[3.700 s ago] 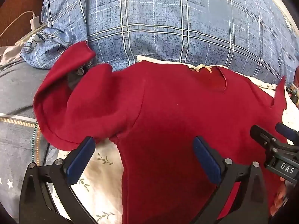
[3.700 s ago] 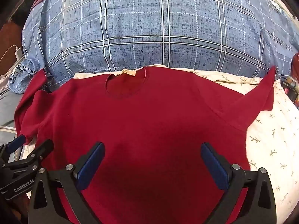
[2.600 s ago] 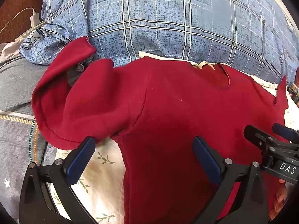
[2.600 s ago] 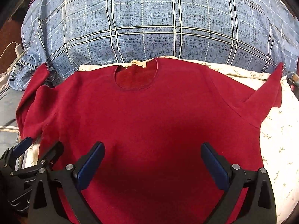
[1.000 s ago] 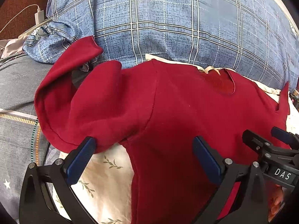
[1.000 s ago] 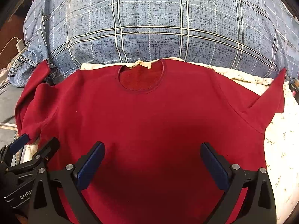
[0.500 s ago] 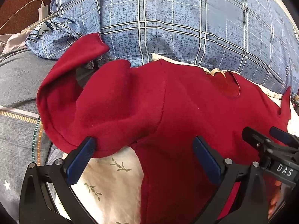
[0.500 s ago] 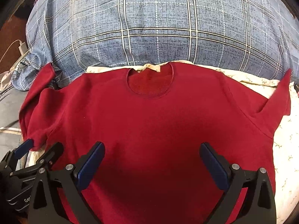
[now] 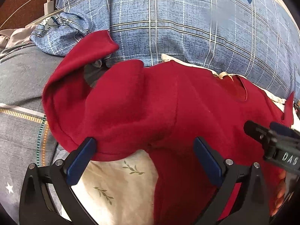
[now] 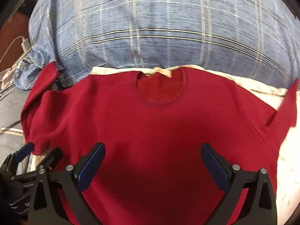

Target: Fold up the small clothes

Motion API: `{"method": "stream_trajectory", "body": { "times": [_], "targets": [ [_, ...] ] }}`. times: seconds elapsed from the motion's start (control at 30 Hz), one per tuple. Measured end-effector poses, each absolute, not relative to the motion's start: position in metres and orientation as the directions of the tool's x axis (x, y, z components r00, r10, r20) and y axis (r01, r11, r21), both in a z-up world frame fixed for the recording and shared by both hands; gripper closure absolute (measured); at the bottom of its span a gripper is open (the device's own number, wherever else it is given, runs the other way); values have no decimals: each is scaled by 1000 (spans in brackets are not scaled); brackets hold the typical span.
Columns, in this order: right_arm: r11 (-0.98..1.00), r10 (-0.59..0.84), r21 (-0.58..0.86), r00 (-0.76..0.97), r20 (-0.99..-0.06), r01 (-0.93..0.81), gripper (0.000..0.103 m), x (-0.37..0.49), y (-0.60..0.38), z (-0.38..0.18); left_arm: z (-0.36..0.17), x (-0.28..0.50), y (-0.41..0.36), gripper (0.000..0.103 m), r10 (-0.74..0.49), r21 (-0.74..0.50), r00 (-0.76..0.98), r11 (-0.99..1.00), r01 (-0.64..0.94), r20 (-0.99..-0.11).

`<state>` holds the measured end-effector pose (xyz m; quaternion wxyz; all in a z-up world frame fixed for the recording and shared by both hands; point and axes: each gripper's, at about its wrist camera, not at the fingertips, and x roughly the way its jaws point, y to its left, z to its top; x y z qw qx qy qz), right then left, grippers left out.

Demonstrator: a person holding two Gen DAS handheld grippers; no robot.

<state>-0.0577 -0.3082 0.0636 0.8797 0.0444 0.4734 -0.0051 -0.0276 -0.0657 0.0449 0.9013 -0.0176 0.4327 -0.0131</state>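
A dark red sweater (image 10: 159, 131) lies front-up on a cream leaf-print cloth (image 9: 120, 185), its neck hole (image 10: 159, 91) toward the far side. Its left sleeve (image 9: 112, 108) is bunched and curled up. Its right sleeve (image 10: 285, 108) sticks out to the right. My left gripper (image 9: 144, 155) is open, low over the left sleeve and armpit, its left pad at the sleeve's hem. My right gripper (image 10: 152, 161) is open over the sweater's lower body. Each gripper shows in the other's view: the right one in the left wrist view (image 9: 271, 140), the left one in the right wrist view (image 10: 37, 155).
A large blue plaid pillow (image 10: 159, 28) lies just beyond the sweater's collar. Grey bedding with a striped band (image 9: 20, 112) lies to the left. A white charger and cable (image 9: 47, 1) sit at the far left on a brown surface.
Both grippers have moved forward and left over the sweater. The left sleeve now fills more of the left wrist view. Both stay open.
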Motion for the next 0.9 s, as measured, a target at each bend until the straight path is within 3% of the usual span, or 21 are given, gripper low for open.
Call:
{"method": "stream_trajectory", "body": {
  "times": [0.17, 0.23, 0.3, 0.57, 0.7, 0.83, 0.9],
  "targets": [
    [989, 142, 139, 558, -817, -48, 14, -38, -291, 81, 45, -29, -56, 0, -4, -24, 623, 999, -25, -782],
    [980, 200, 175, 531, -823, -98, 31, -27, -280, 86, 44, -28, -50, 0, 20, -14, 619, 999, -50, -785],
    [965, 258, 201, 503, -825, -167, 40, -15, -263, 92, 42, -27, -39, 0, 41, -15, 612, 996, -86, -790],
    [885, 461, 363, 439, -771, -292, 38, 40, -194, 100, 33, -19, -13, 0, 28, -79, 578, 984, -159, -815],
    [847, 529, 455, 348, -775, -275, 32, 85, -162, 80, 30, -16, -14, 0, 33, -66, 574, 986, -151, -818],
    [826, 560, 503, 264, -786, -253, 20, 115, -138, 61, 27, -11, -9, 0, 9, -95, 564, 983, -155, -826],
    [830, 554, 504, 238, -798, -239, 20, 129, -128, 48, 26, -10, -6, 0, 4, -101, 562, 983, -155, -827]
  ]
}}
